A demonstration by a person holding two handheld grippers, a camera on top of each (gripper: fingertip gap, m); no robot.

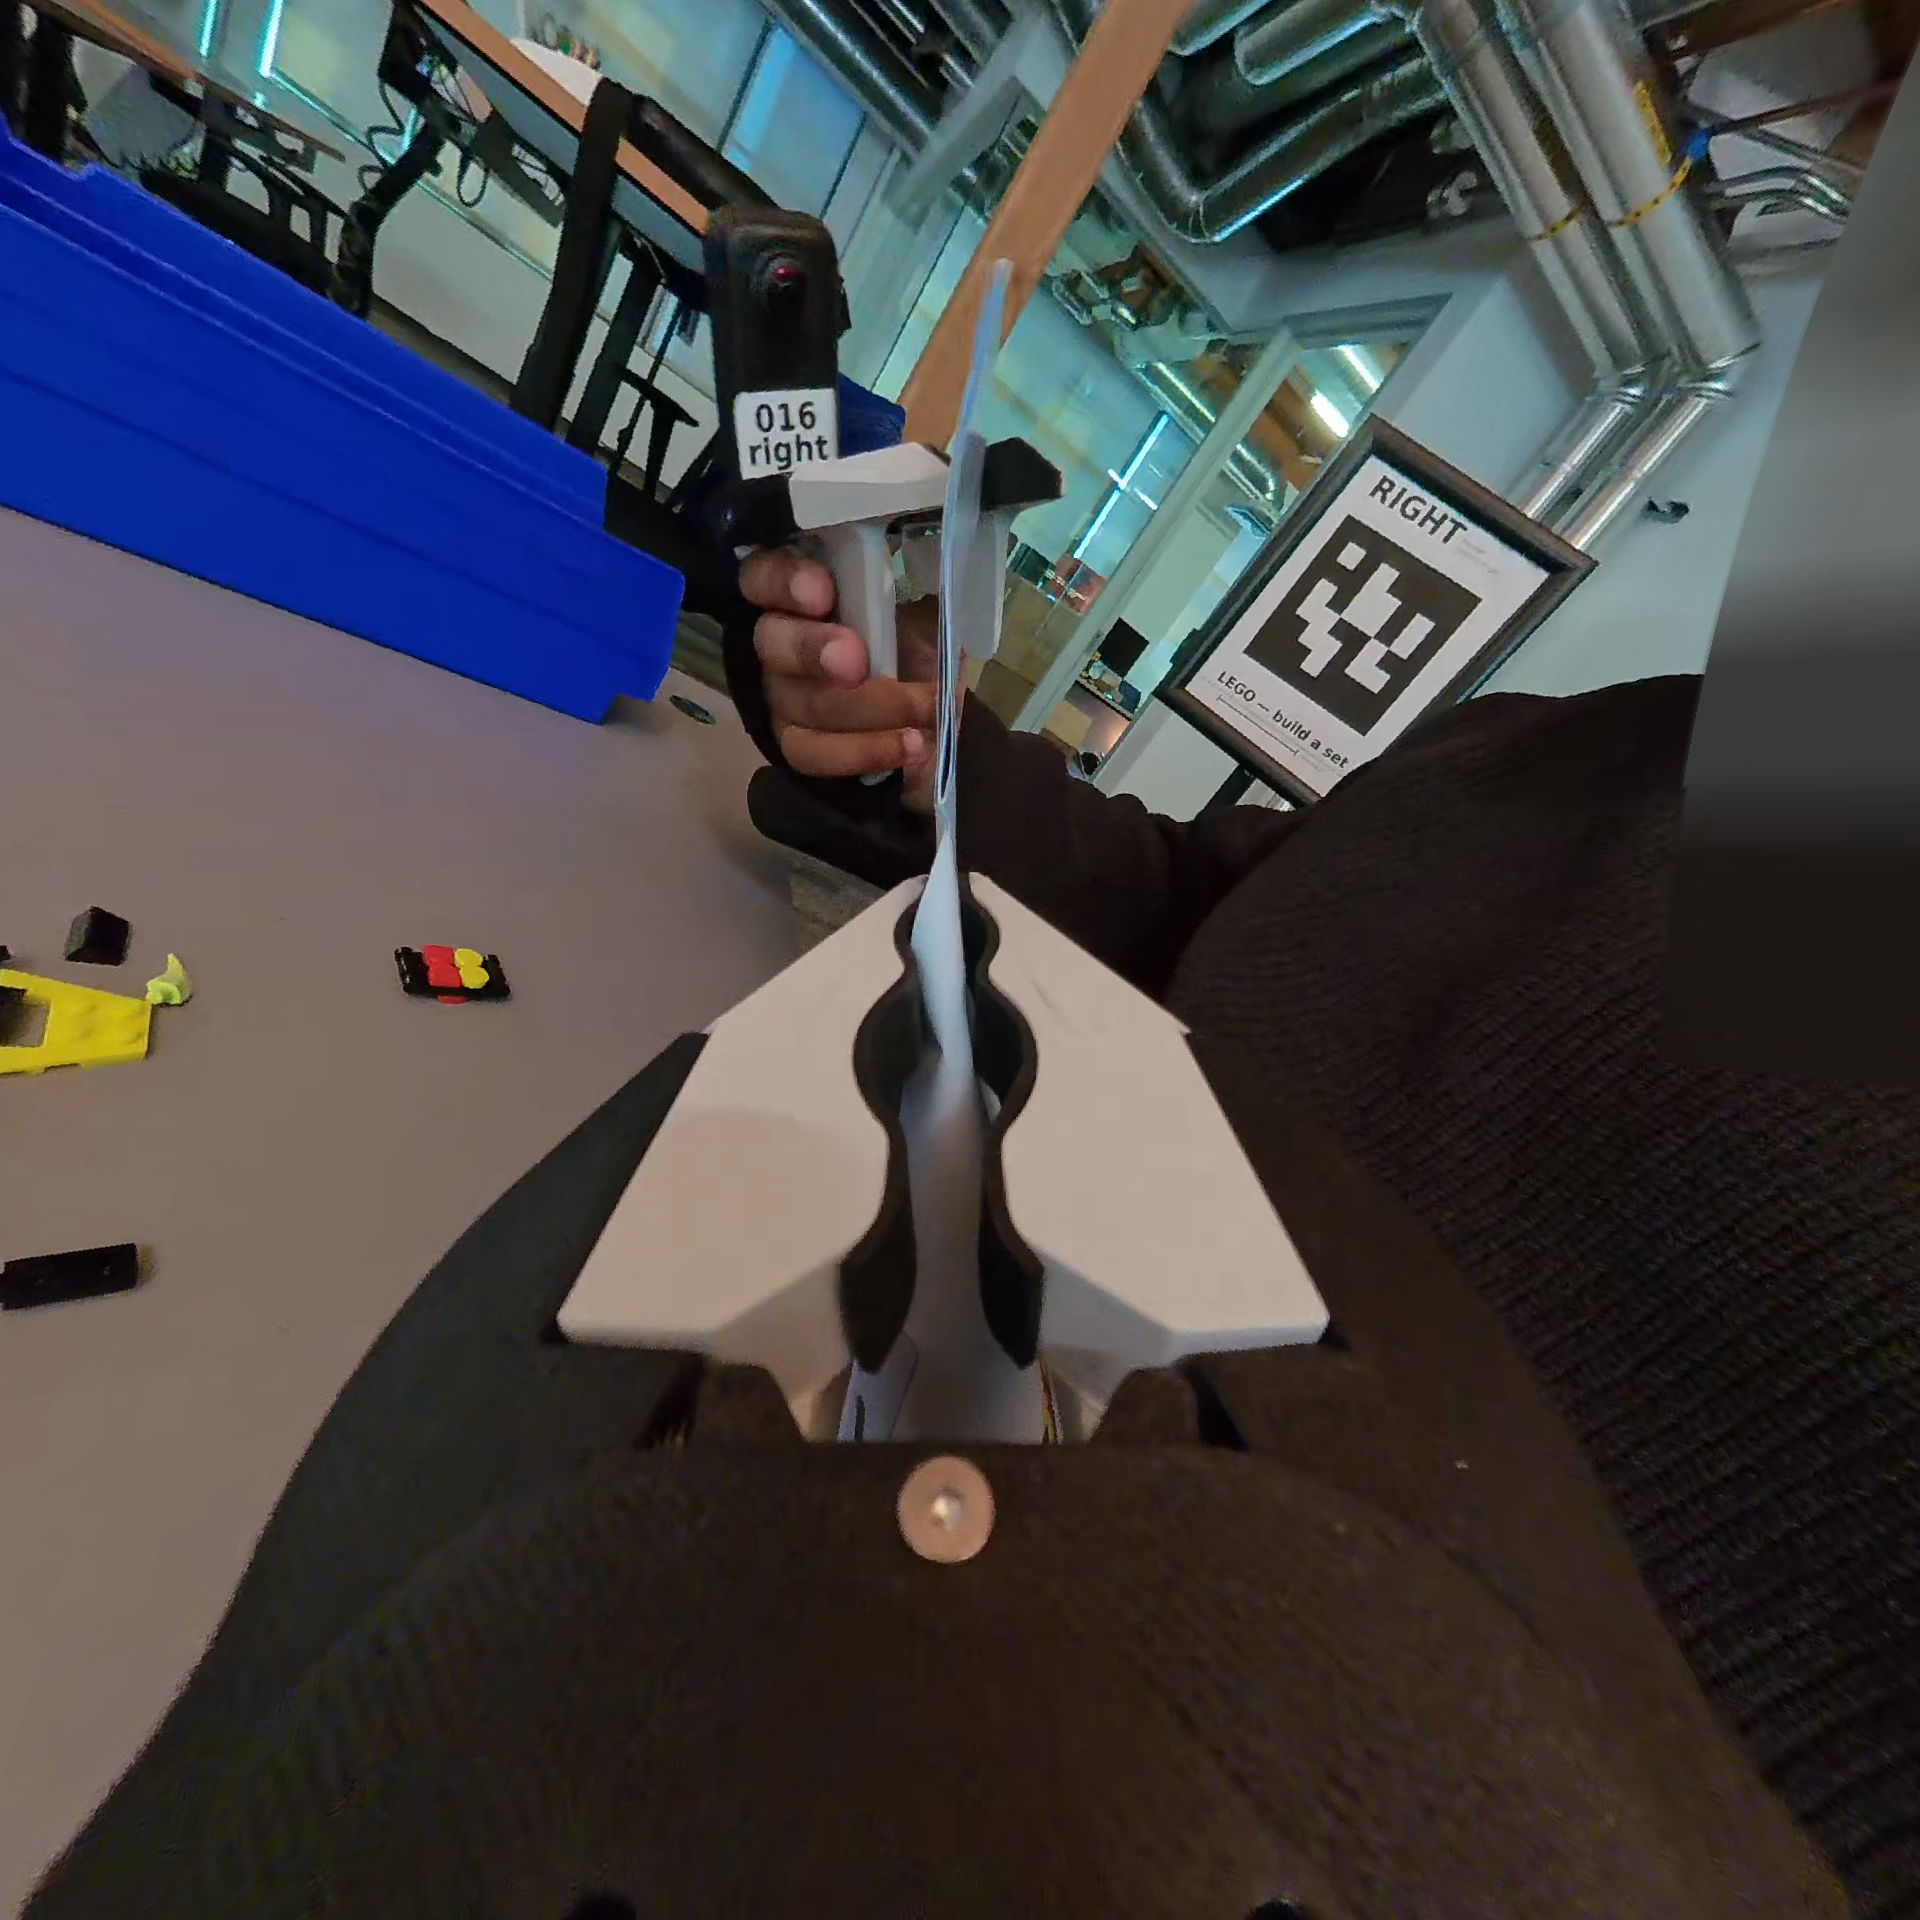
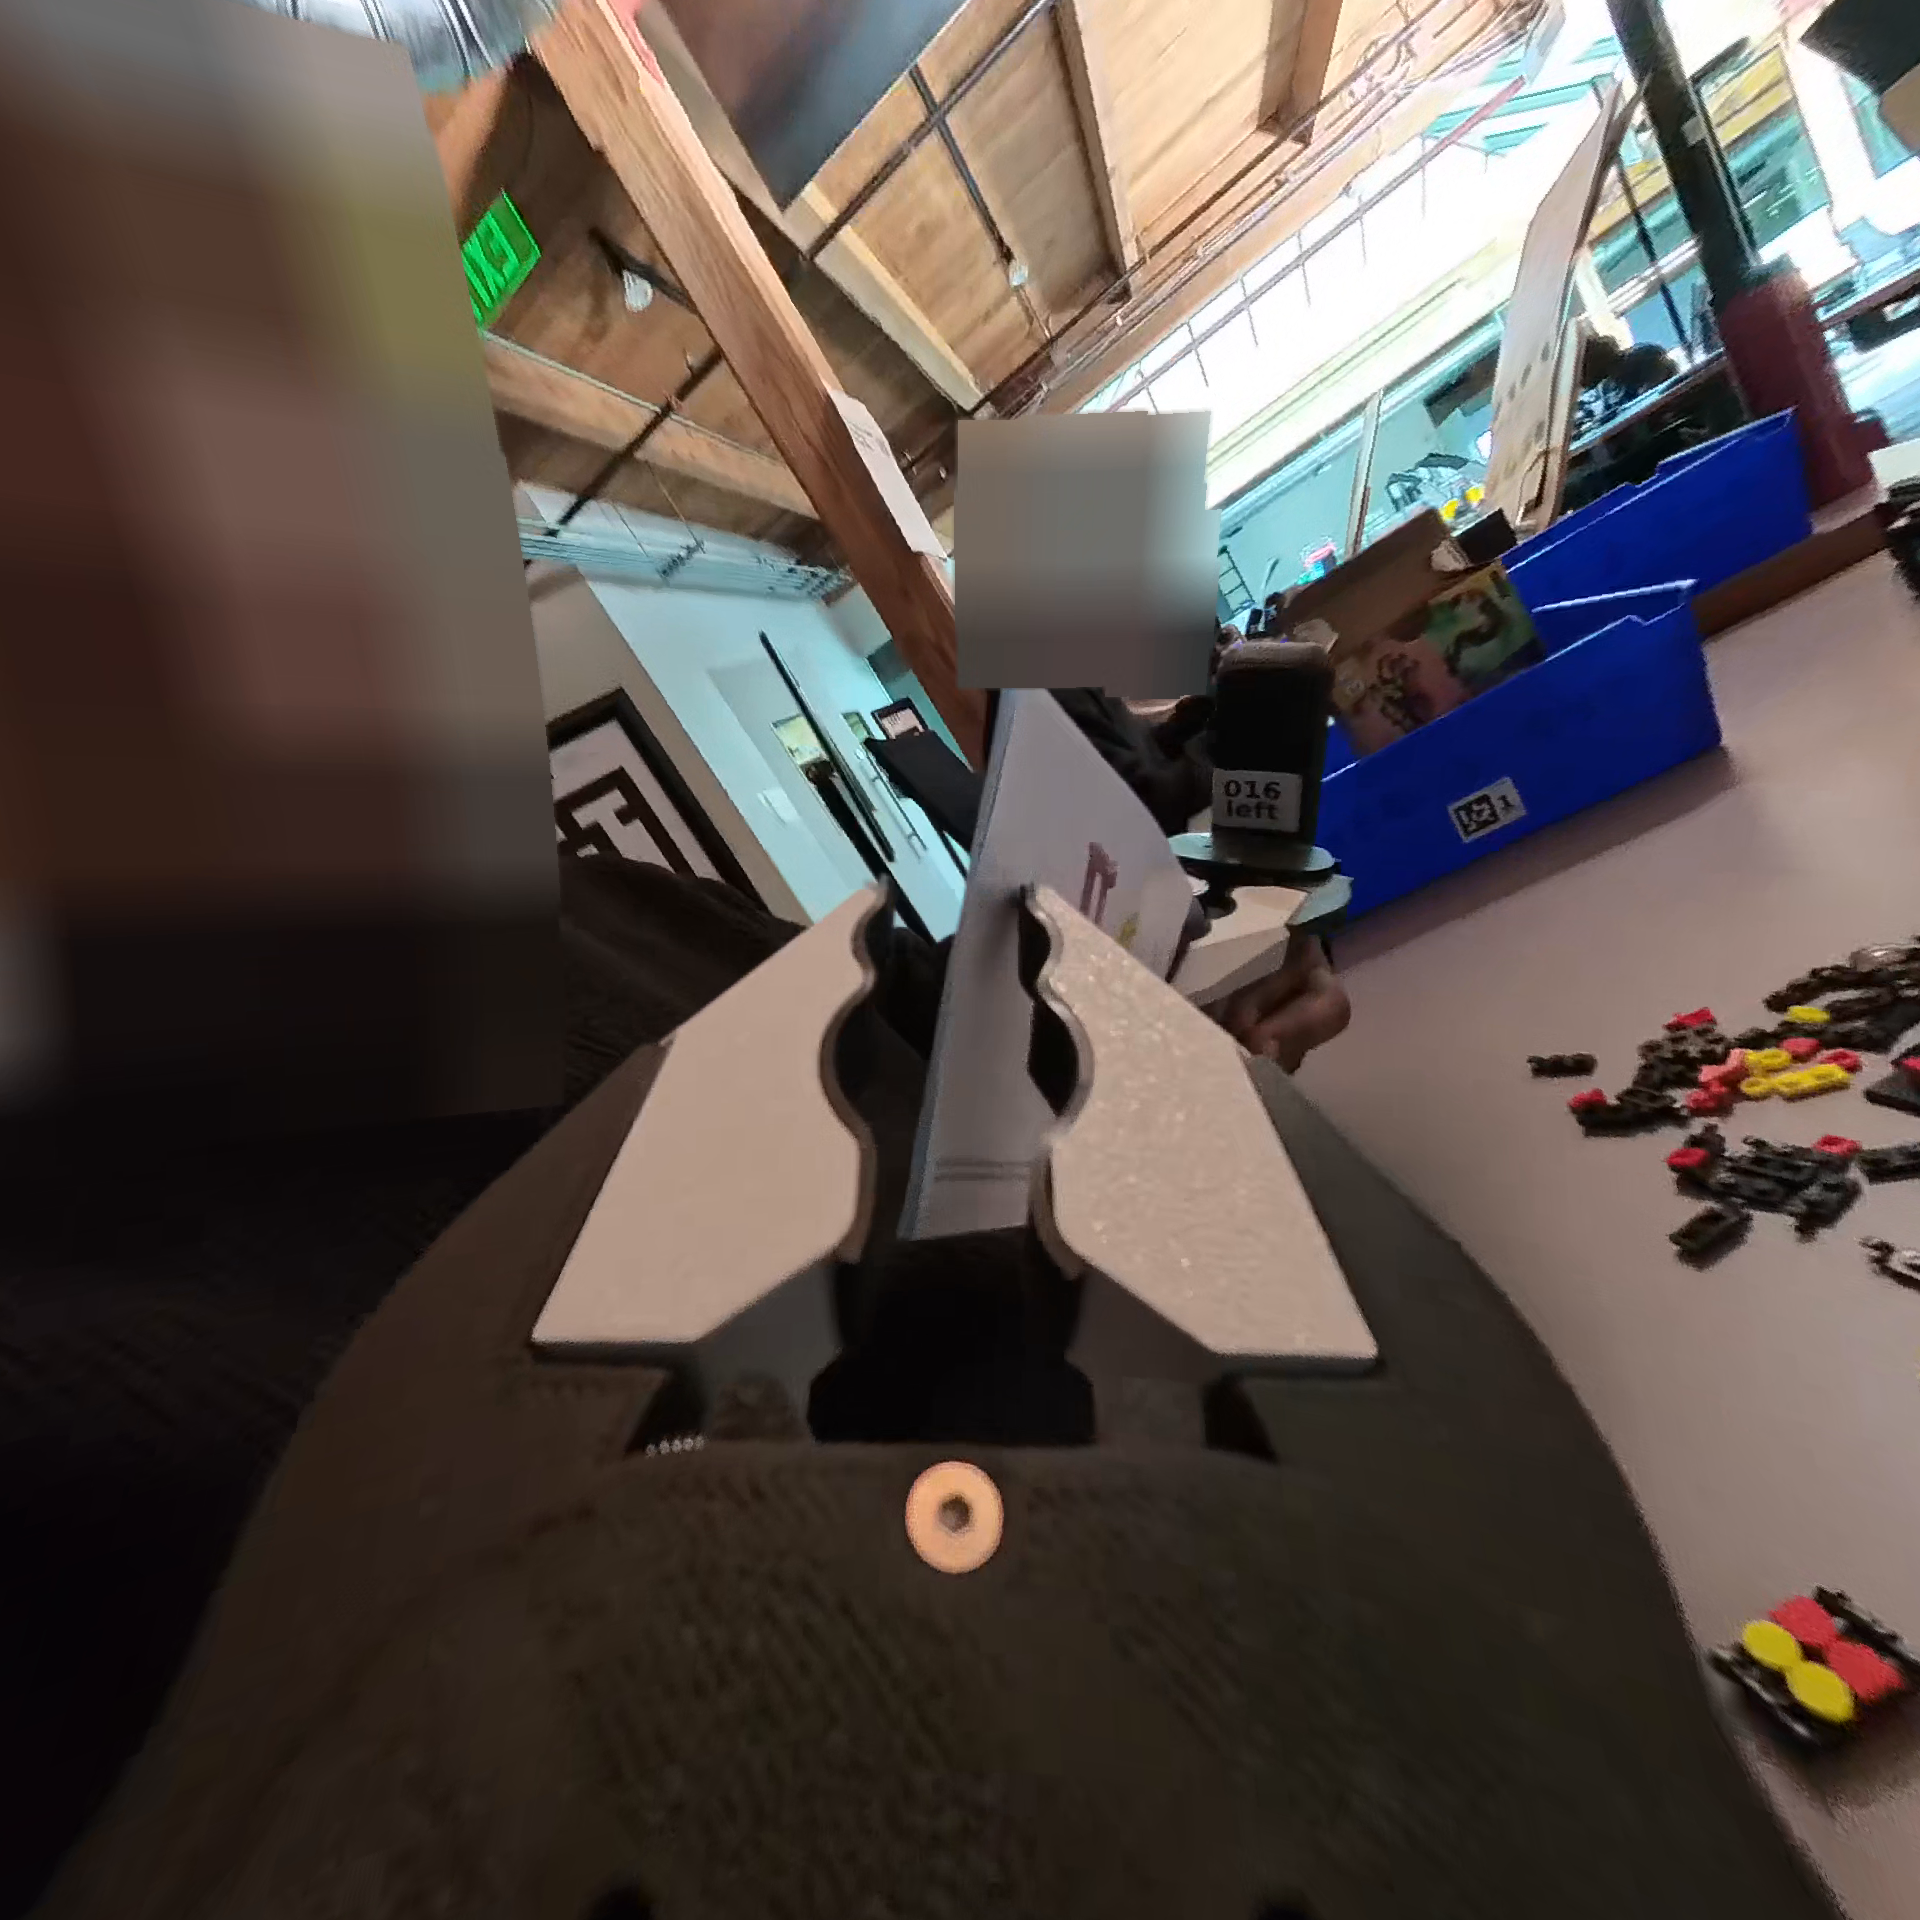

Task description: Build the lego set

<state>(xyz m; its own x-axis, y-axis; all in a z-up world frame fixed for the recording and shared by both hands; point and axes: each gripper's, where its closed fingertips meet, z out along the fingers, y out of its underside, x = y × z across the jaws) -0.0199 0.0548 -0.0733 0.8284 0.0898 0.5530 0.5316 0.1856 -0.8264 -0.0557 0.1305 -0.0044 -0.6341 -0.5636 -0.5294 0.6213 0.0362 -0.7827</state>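
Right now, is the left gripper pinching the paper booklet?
Touching. The left wrist view shows the left gripper with its jaws closed onto the paper booklet, no gap at the tips.

L hand-held gripper [image 1: 940,935] raised, fingers pinched tight together; R hand-held gripper [image 2: 956,914] raised too, fingers apart.
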